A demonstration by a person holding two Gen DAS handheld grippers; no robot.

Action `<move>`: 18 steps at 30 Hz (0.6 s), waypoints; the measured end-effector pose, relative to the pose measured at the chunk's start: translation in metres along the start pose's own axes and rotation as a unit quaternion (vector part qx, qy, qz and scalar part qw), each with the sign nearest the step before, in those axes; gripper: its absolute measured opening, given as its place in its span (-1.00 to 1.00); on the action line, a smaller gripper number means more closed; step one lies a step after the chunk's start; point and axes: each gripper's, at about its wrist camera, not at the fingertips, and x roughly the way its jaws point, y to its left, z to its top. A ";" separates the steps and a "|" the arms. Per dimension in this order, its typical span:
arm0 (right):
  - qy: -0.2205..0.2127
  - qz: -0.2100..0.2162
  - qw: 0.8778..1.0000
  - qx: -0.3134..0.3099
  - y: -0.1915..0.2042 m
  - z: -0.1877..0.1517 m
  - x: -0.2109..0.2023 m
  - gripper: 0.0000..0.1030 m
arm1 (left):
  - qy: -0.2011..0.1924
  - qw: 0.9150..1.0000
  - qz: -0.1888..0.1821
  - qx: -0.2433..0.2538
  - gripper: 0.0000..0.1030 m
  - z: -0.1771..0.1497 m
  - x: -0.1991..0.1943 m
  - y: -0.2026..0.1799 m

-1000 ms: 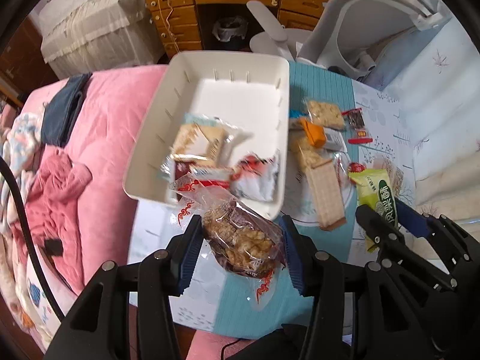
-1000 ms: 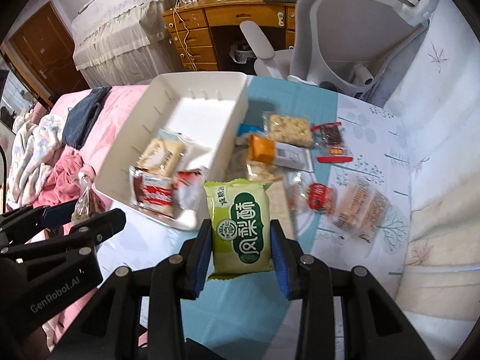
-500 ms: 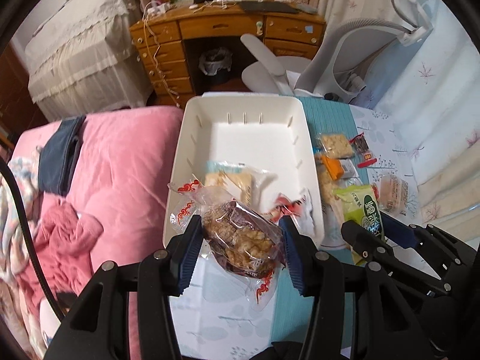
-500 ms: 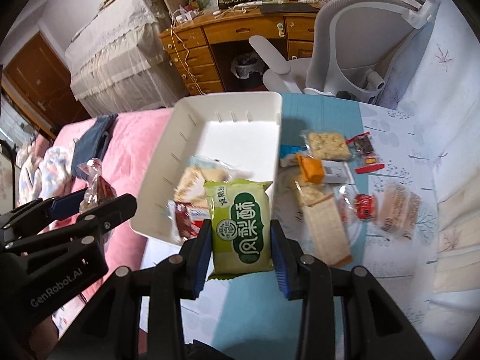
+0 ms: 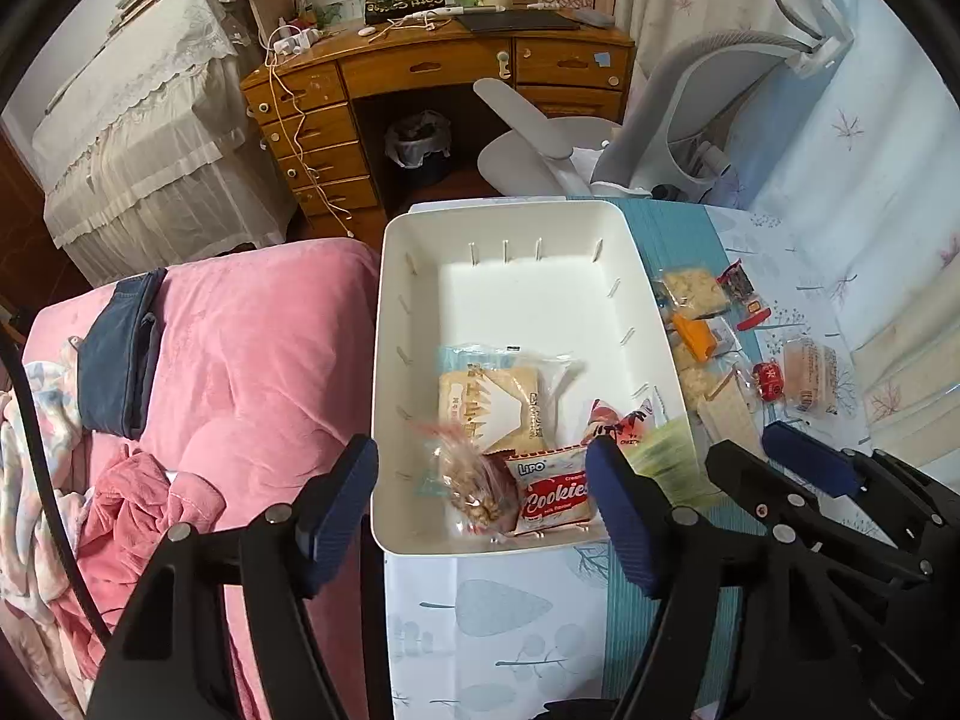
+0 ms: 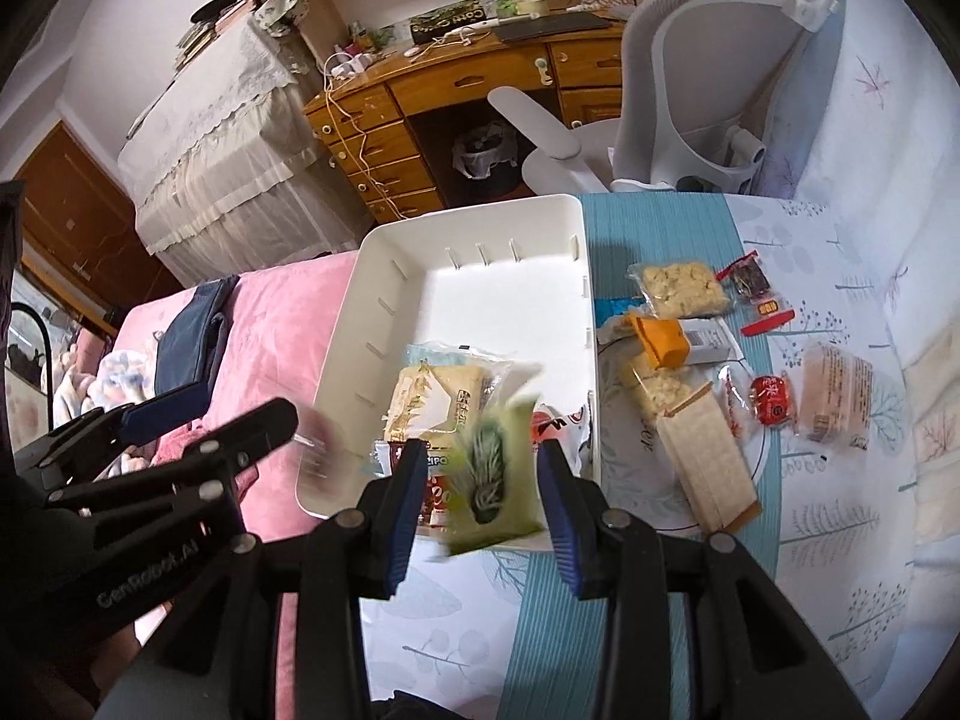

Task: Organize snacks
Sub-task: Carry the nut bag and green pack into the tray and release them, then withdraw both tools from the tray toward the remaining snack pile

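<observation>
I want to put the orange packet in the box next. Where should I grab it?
Take the orange packet across its two long sides, coming from above. It lies flat on the table, partly on other wrappers, and a crumbly biscuit pack lies close behind it, so a grip from above probably fits best.

White bin (image 5: 516, 222) holds wrapped snacks; green packet (image 6: 495, 468) blurred over rim.

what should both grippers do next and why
Probably swing across to the loose snacks on the table. Both grippers' jaws are opening: the clear bag and blurred green packet are free of the pads, dropping into the white bin.
</observation>
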 end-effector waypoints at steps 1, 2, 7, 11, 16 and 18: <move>-0.001 -0.001 1.000 0.001 0.000 0.000 0.000 -0.12 | 0.001 1.000 -0.001 0.000 0.38 -0.001 0.000 -0.001; -0.001 -0.004 1.000 0.004 -0.002 0.000 0.000 -0.11 | 0.003 1.000 -0.002 -0.001 0.41 -0.001 0.001 -0.001; -0.001 -0.006 1.000 0.008 -0.006 -0.001 -0.004 -0.10 | 0.007 1.000 -0.005 -0.004 0.44 -0.003 0.000 -0.004; -0.001 -0.010 1.000 0.007 -0.010 -0.001 -0.008 -0.09 | 0.005 1.000 -0.009 -0.006 0.44 -0.005 -0.004 -0.011; -0.003 -0.014 1.000 0.003 -0.023 -0.002 -0.020 -0.08 | 0.004 1.000 -0.013 -0.010 0.44 -0.006 -0.011 -0.025; -0.004 -0.017 1.000 0.000 -0.030 -0.003 -0.026 -0.06 | 0.004 1.000 -0.014 -0.013 0.44 -0.007 -0.013 -0.033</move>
